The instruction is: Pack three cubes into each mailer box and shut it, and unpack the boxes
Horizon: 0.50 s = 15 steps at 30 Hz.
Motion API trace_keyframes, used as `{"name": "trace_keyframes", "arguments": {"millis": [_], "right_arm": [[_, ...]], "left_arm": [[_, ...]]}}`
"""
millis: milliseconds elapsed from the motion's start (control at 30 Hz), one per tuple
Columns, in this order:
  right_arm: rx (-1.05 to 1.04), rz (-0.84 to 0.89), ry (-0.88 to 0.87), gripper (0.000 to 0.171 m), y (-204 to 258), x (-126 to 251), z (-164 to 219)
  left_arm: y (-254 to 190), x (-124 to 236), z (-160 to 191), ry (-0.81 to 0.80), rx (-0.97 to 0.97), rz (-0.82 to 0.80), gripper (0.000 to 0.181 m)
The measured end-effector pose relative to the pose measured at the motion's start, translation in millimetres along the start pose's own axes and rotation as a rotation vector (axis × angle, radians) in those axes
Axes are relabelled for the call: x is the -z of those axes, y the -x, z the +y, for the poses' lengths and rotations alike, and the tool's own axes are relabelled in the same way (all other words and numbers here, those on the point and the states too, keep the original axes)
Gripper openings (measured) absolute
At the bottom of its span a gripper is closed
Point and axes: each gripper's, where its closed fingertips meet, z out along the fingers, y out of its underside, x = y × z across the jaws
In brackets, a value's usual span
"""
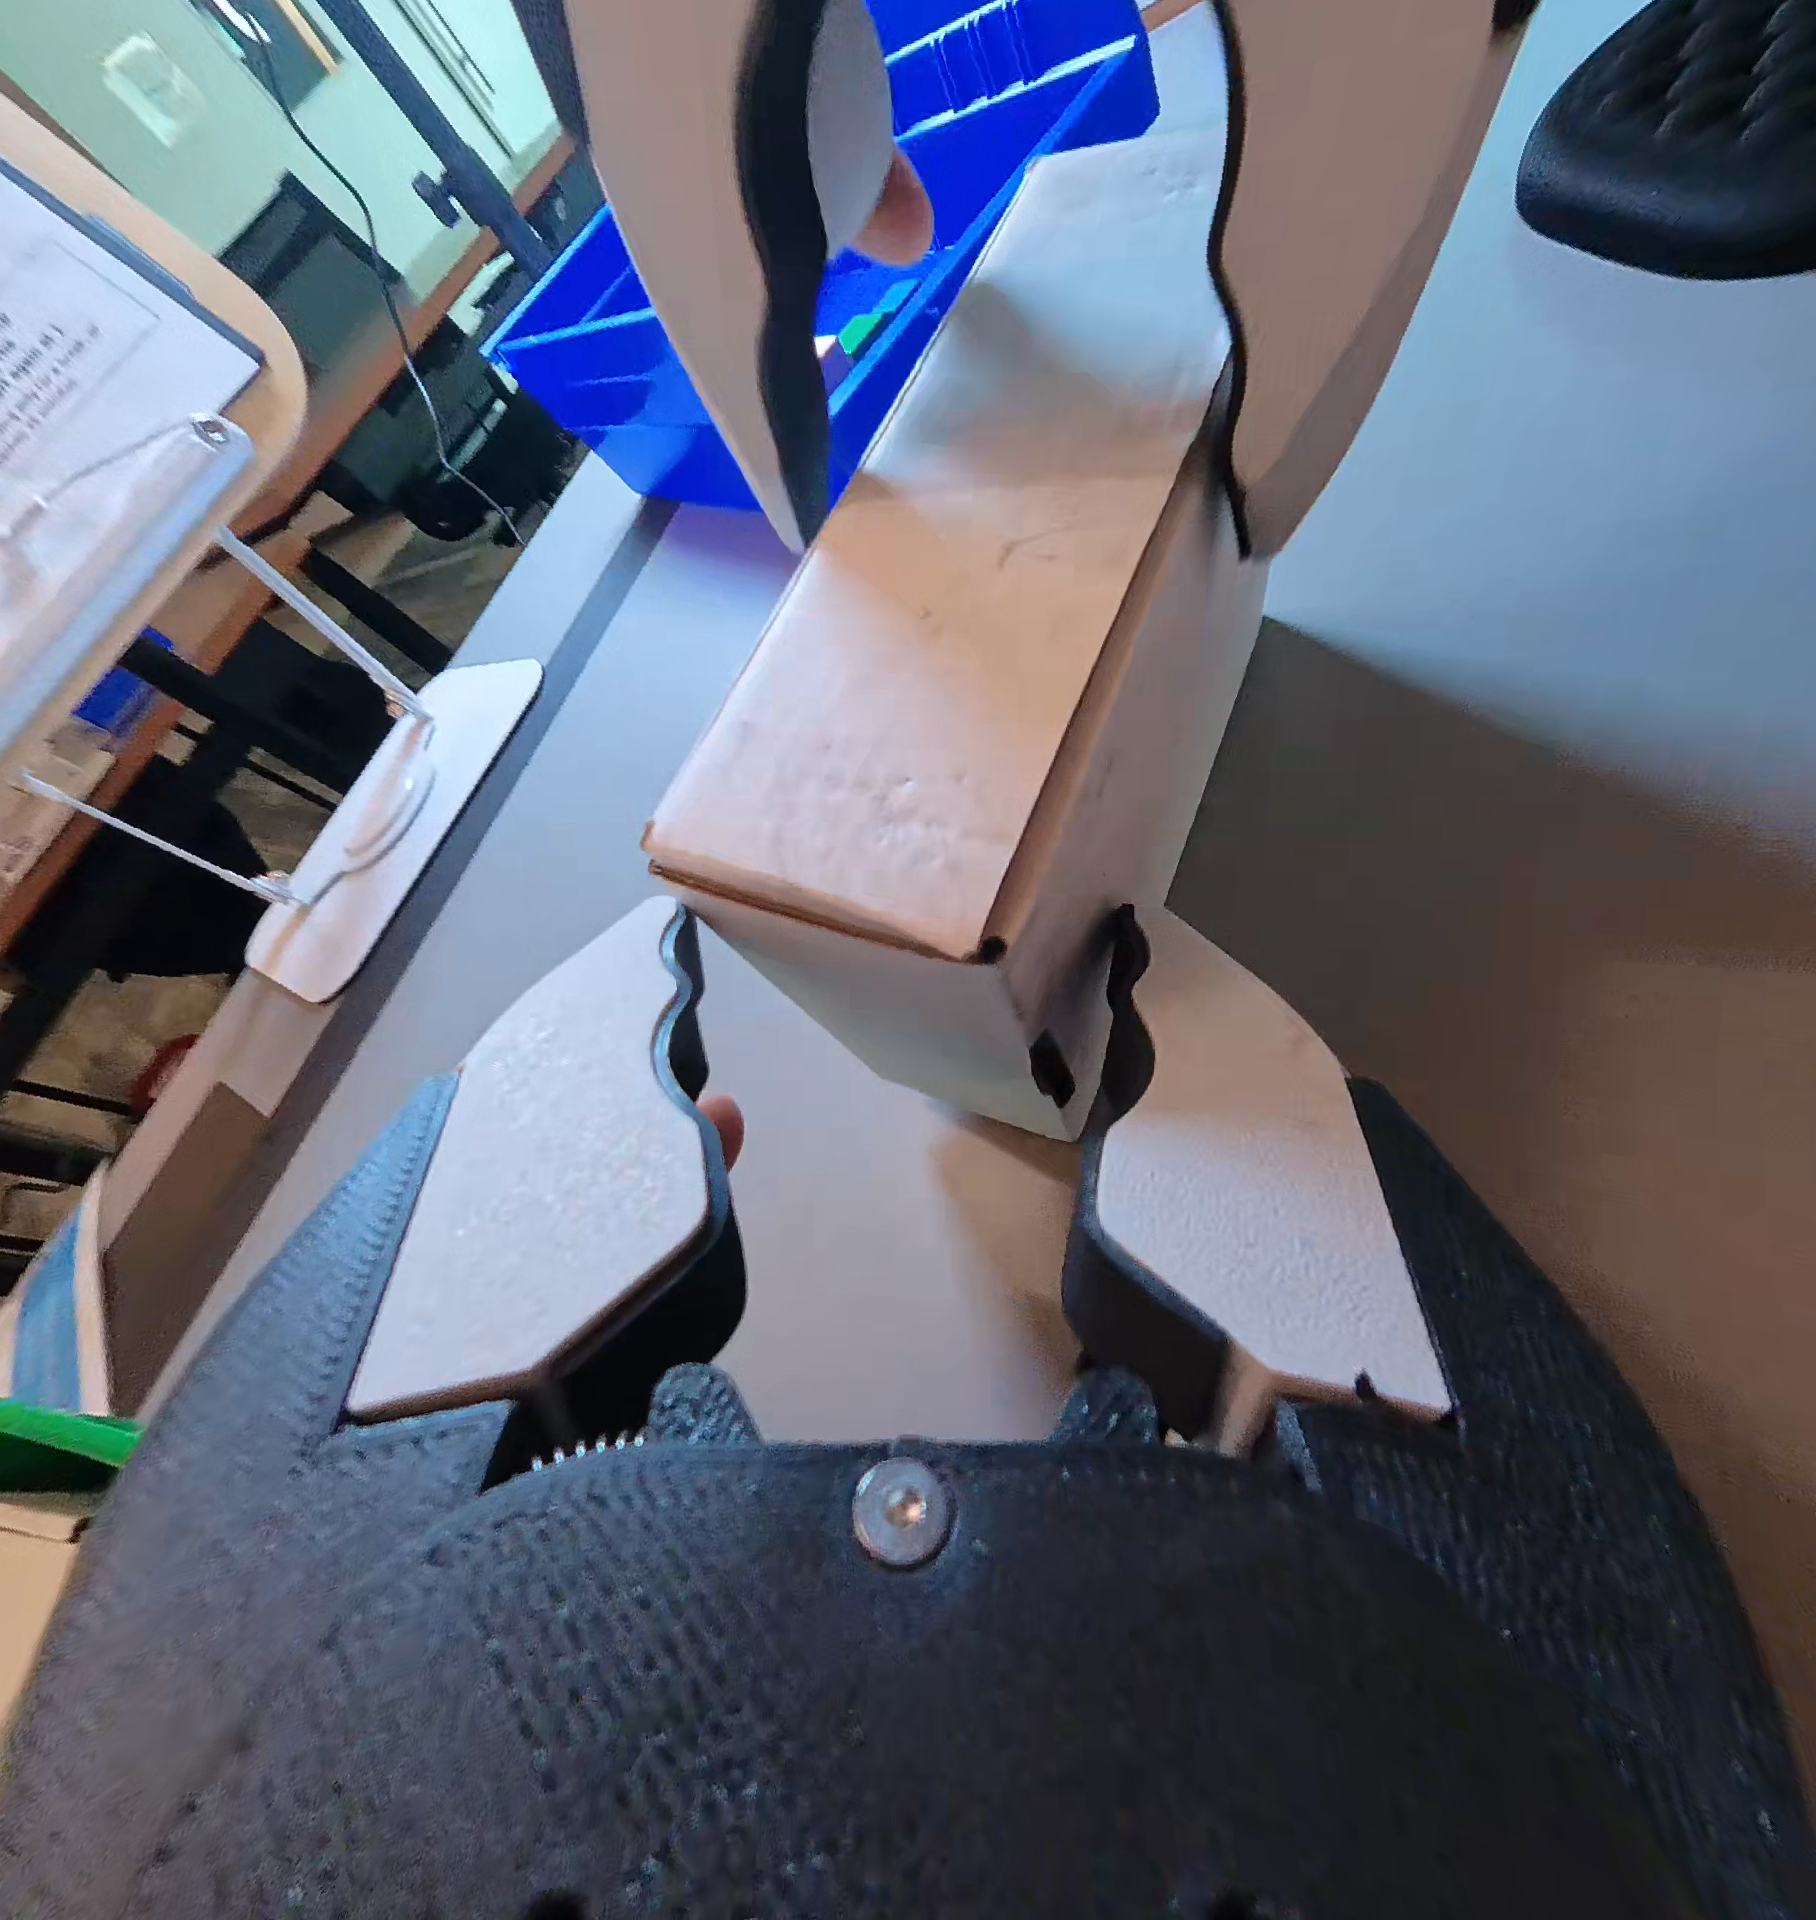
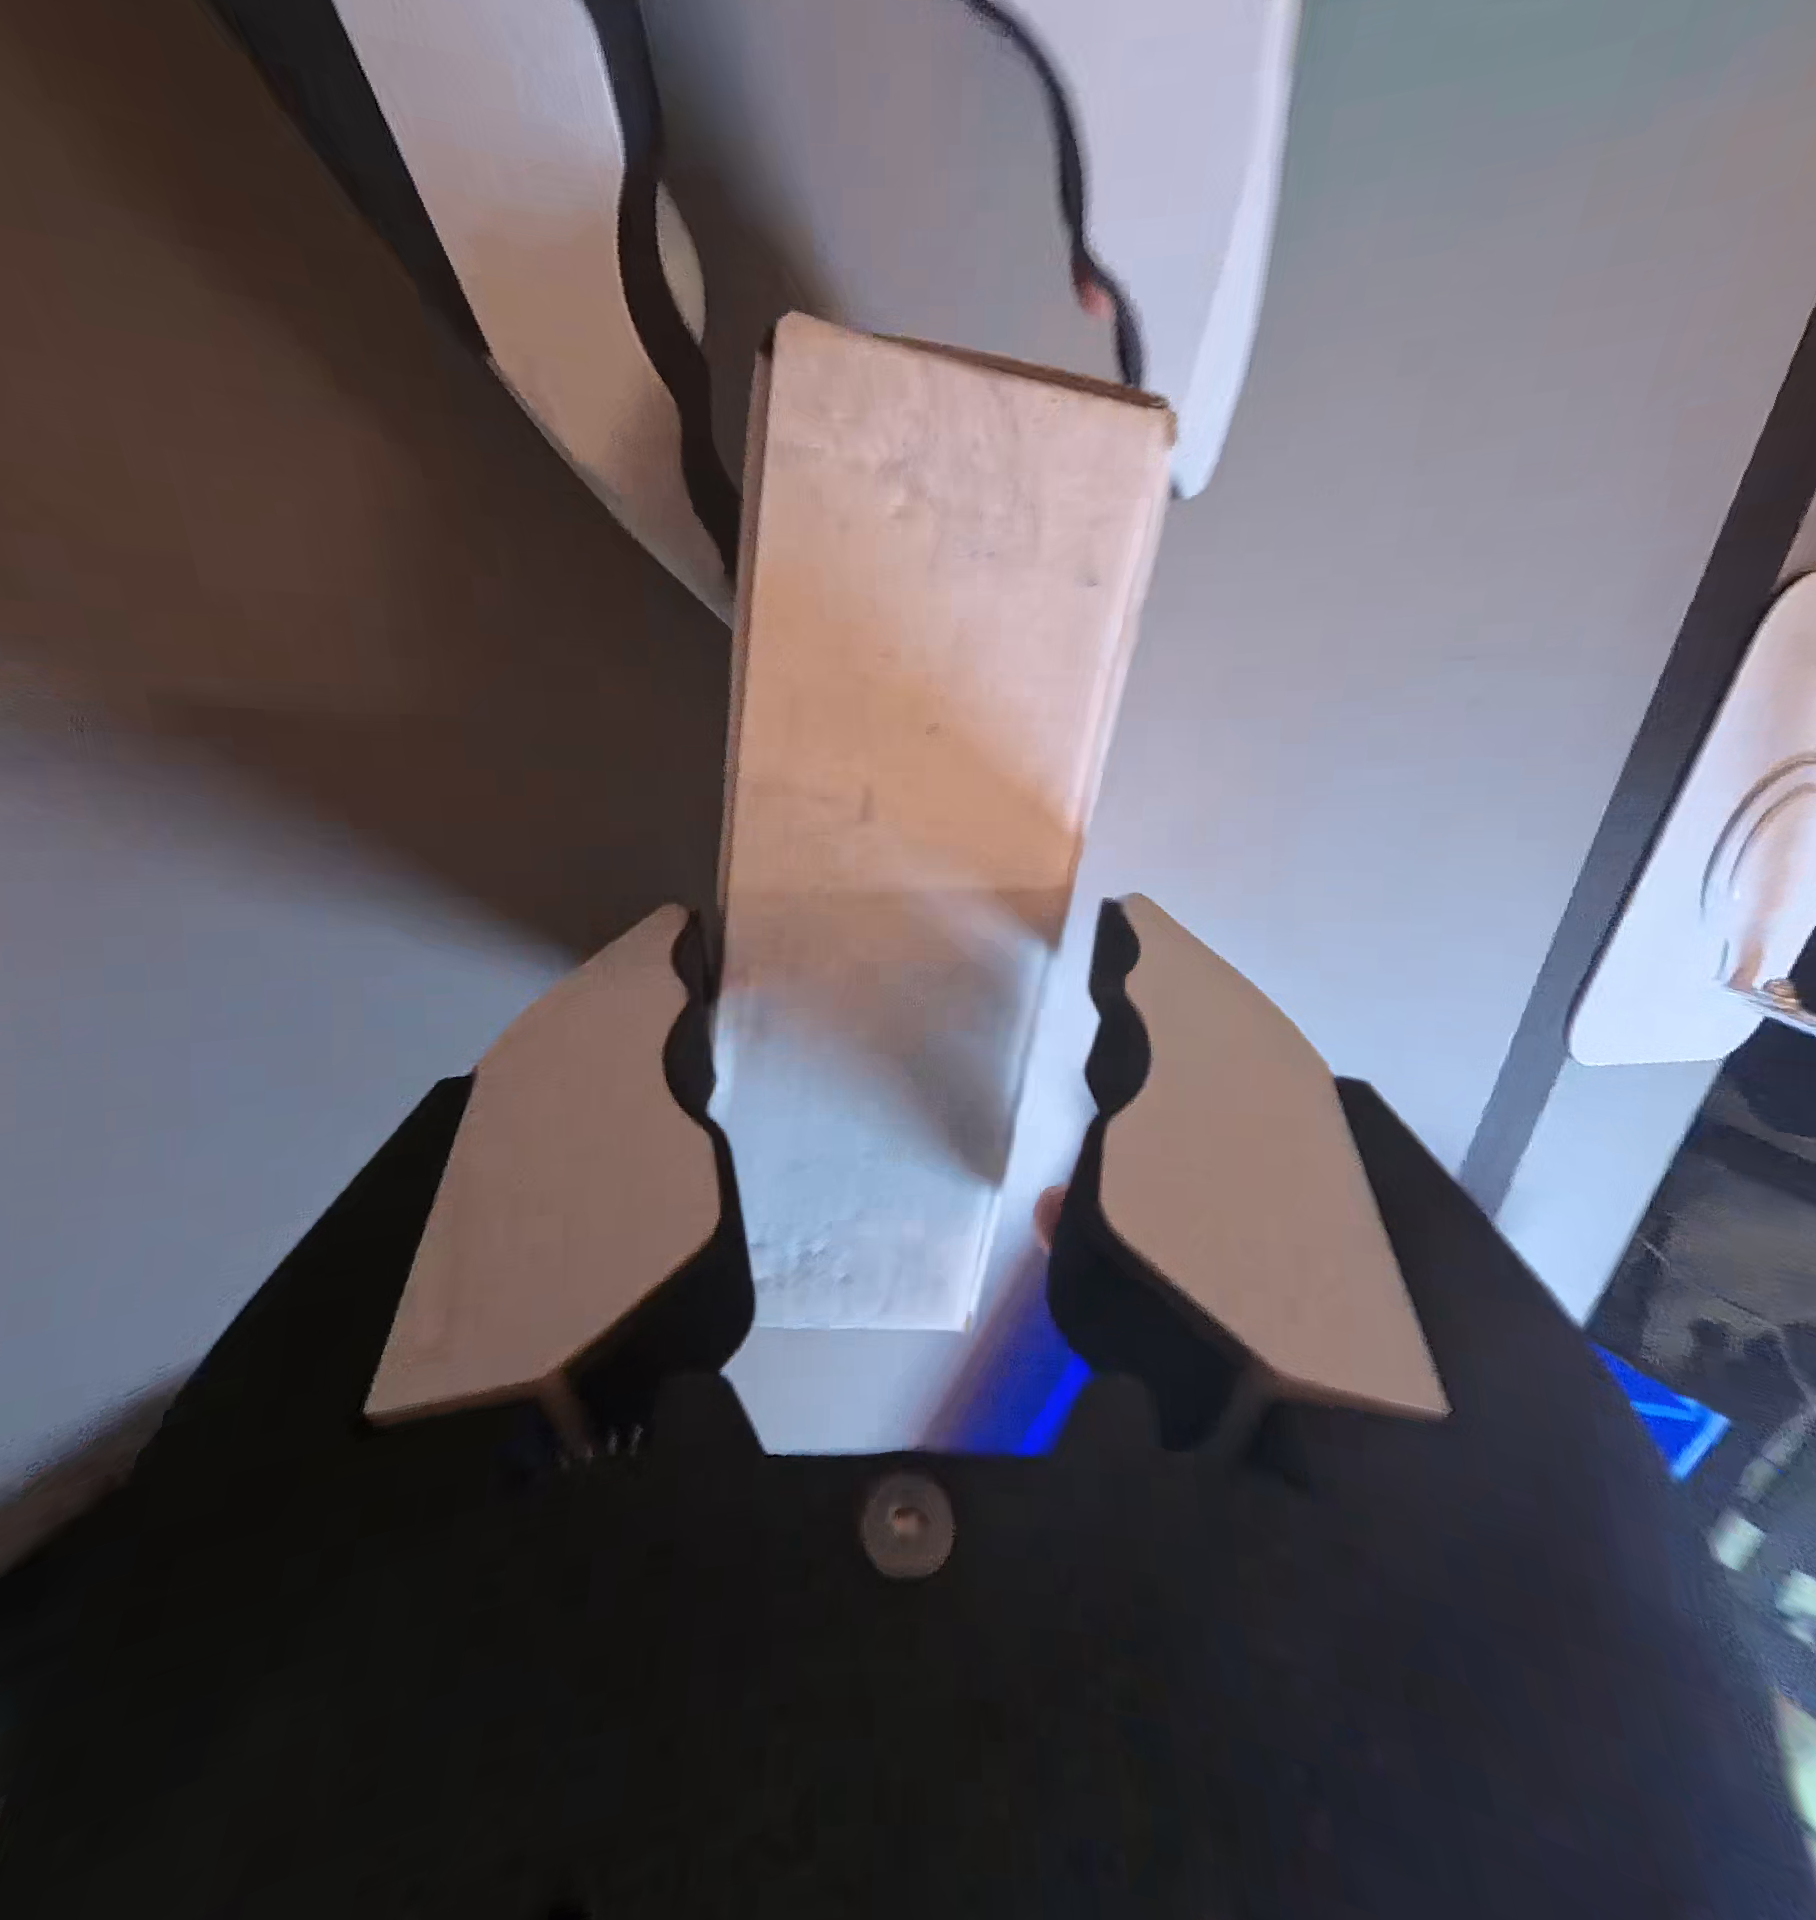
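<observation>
A shut white mailer box (image 1: 945, 727) lies lengthwise on the grey table between my two grippers, which face each other. My left gripper (image 1: 901, 930) is open and straddles the box's near end, with both fingertips at its corners. My right gripper (image 1: 1018, 530) shows at the top of the left wrist view, straddling the far end. In the right wrist view the box (image 2: 925, 727) runs away from my open right gripper (image 2: 901, 925). Its left finger (image 2: 592, 1122) touches the box and its right finger stands slightly apart. Coloured cubes (image 1: 862, 335) lie in the bin behind.
A blue bin (image 1: 613, 353) stands behind the box at the table's far left. A clear sign holder on a white base (image 1: 395, 821) stands by the left table edge and also shows in the right wrist view (image 2: 1714, 831). A black textured object (image 1: 1714, 135) is at the top right. The left gripper's tips are roughly 6 cm from the right gripper's.
</observation>
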Motion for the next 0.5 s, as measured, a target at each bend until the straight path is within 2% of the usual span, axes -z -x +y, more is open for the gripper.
{"name": "trace_keyframes", "arguments": {"millis": [33, 133, 200, 267, 400, 500], "right_arm": [[0.028, 0.021, 0.030, 0.065, 1.9, -2.8, 1.1], [0.079, 0.128, 0.036, 0.065, -6.3, 7.9, 0.2], [0.061, 0.185, 0.032, 0.065, -18.2, 28.5, 7.0], [0.024, 0.293, 0.048, 0.065, -45.2, 58.1, 24.6], [-0.045, 0.580, 0.180, 0.064, -125.6, 119.4, 95.2], [-0.126, 0.678, 0.351, 0.065, -172.9, 130.5, 171.6]], "left_arm": [[-0.7, 0.7, -1.6, -0.002, -0.014, -0.017, 0.075], [6.9, 6.3, -7.1, -0.047, -0.013, -0.076, 0.072], [18.6, 12.7, -10.4, -0.069, 0.071, -0.093, 0.078], [31.5, 21.2, -13.6, -0.115, 0.159, -0.102, 0.076], [47.9, 29.7, -10.7, -0.152, 0.247, -0.131, 0.071], [47.8, 31.6, -11.2, -0.157, 0.244, -0.143, 0.070]]}}
